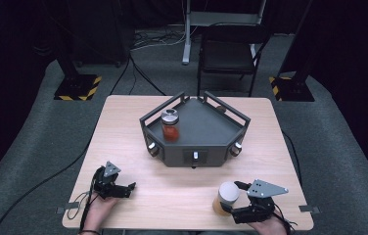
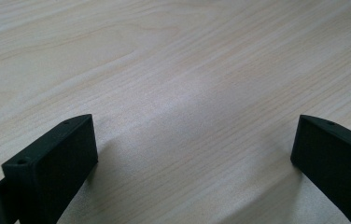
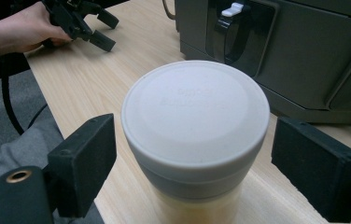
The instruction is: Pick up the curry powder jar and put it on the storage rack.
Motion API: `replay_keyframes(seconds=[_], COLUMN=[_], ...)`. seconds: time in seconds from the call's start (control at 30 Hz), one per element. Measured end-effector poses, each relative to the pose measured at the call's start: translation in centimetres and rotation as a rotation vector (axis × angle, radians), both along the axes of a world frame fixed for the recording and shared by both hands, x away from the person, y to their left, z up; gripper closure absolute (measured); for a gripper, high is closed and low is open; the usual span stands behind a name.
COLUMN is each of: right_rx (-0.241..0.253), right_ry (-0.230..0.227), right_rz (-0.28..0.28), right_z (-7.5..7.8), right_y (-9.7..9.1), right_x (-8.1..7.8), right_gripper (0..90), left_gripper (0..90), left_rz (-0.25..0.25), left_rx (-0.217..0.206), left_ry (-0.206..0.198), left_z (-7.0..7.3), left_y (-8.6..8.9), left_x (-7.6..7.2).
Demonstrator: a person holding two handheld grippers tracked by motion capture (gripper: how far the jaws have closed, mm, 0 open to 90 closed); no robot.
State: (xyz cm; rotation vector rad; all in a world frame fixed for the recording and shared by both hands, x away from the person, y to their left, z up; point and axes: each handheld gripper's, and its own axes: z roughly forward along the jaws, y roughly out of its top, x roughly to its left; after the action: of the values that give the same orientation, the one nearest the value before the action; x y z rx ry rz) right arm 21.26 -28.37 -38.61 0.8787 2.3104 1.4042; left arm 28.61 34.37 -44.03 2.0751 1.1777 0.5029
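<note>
Dark room, pale wooden counter (image 1: 123,127) with grey tray (image 1: 206,128) holding red-filled jar (image 1: 170,125). White-lidded jar (image 3: 195,116) upright near front edge, between jaws of right gripper (image 3: 211,158), pads not touching, gap each side. Left gripper (image 2: 194,149) wide open over bare wood, well apart.

The left gripper (image 1: 123,188) rests low over the worktop (image 1: 172,196), held by the left hand (image 1: 100,203) at the near left edge; its fingers (image 2: 52,163) stand wide apart with bare worktop between them. The right gripper (image 1: 231,198), in the right hand (image 1: 265,225) at the near right edge, has its fingers (image 3: 82,161) spread on either side of a jar (image 3: 194,130), a gap showing at each side.
</note>
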Motion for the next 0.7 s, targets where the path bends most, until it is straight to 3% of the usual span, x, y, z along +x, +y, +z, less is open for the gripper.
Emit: replay_keyframes(seconds=[0.53, 0.7], right_rx=[0.005, -0.005], right_ry=[-0.007, -0.032], right_rz=[-0.059, -0.056], right_z=[-1.7, -1.8], right_y=[1.4, 1.7], right_x=[-0.5, -0.9], right_gripper=[26.3, 31.8], left_gripper=[0.1, 0.1], left_rz=[0.000, 0.000], left_rx=[0.000, 0.000], left_ry=[0.000, 0.000], left_z=[0.0, 0.0], left_y=[0.0, 0.0], left_x=[0.0, 0.0])
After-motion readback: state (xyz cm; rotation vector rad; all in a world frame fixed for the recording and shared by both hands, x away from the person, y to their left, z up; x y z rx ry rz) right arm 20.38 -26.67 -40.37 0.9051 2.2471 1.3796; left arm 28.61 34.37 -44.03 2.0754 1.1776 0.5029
